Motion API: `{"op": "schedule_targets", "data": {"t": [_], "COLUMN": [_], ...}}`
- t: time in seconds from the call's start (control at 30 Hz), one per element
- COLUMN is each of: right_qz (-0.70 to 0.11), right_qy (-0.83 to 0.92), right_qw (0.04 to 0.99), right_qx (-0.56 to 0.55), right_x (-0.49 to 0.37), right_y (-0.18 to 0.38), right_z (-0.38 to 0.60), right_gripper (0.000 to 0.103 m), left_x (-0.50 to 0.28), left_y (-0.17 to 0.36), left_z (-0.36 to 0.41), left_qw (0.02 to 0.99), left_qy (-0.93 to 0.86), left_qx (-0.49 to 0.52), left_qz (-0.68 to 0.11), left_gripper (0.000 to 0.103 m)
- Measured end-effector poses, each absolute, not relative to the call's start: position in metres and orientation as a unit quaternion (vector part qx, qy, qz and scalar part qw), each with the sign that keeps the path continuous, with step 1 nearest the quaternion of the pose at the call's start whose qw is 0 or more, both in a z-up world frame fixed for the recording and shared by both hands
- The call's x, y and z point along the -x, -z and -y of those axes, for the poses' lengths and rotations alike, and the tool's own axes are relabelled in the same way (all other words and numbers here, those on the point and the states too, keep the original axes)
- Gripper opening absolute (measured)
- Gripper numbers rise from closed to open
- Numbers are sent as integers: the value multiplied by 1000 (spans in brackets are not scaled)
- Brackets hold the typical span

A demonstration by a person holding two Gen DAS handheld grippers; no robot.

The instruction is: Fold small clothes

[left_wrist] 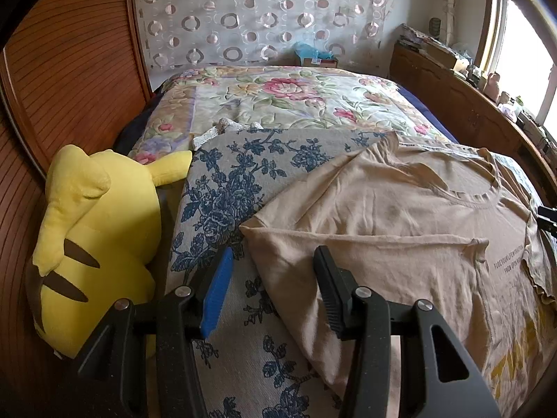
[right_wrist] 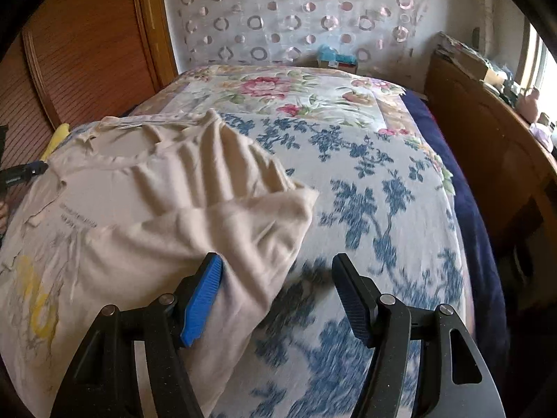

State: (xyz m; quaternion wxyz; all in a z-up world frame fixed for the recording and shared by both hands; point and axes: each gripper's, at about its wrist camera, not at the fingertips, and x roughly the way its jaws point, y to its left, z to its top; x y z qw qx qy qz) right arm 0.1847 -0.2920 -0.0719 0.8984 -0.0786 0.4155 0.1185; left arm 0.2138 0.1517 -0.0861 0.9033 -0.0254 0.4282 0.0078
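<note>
A beige T-shirt [left_wrist: 400,216] lies face up on a grey cloth with blue flowers [left_wrist: 222,188], neck hole toward the far end. Both its sides are folded inward over the chest. My left gripper [left_wrist: 275,261] hovers open over the shirt's left folded edge, which runs between the fingers without being pinched. In the right wrist view the shirt [right_wrist: 167,188] shows rumpled folds and yellow print near the hem. My right gripper [right_wrist: 276,268] is open above the right folded edge, its blue pad [right_wrist: 202,299] over the fabric. Each gripper's tip shows at the edge of the other's view.
A yellow plush toy [left_wrist: 94,244] lies at the bed's left side against a wooden slatted wardrobe [left_wrist: 62,69]. A floral quilt [left_wrist: 285,97] covers the far bed. A wooden ledge [right_wrist: 487,146] with small items runs along the right, under a window.
</note>
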Motion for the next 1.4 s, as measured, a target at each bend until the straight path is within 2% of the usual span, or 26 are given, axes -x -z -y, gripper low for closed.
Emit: {"op": "schedule_targets", "data": {"t": [0.07,0.23,0.3,0.33,0.4,0.43,0.47,0.67,0.8,0.93,1.4], "right_qz": [-419,-423,-417,-413,-408,-408,-410,-363,-311,-293,-314], "right_qy": [-126,-132,-129,-130,-138,-141,-147,-162,-196,-220,-215], "right_qw": [895,892,895,897,899,898,897,913,927,928,923], "right_qx": [84,89,86,83,81,81,81,90,70,71,54], "right_x": [-192,-205,-207,-208,-206,-205,-203,-184,-140,-93,20], "right_y": [70,69,71,72,73,74,75,52,18,4,12], "right_z": [288,282,282,283,280,279,277,263,263,266,316], "right_gripper": [67,58,55,51,34,16,8,7,7,7,7], "left_x": [-214,-221,-223,-224,-223,-222,-219,-171,-119,-60,42], "left_y": [86,86,85,84,82,81,79,37,10,4,18], "left_z": [-151,-153,-152,-151,-147,-145,-144,-122,-106,-96,-97], "left_qw": [903,902,902,901,900,898,899,925,942,952,950], "left_qy": [-7,-2,5,13,26,35,35,61,71,78,57], "left_qx": [26,24,26,28,25,30,32,29,22,28,43], "left_qz": [-428,-431,-431,-432,-435,-438,-436,-374,-328,-296,-305], "left_gripper": [50,48,35,30,8,7,7,7,7,7,7]}}
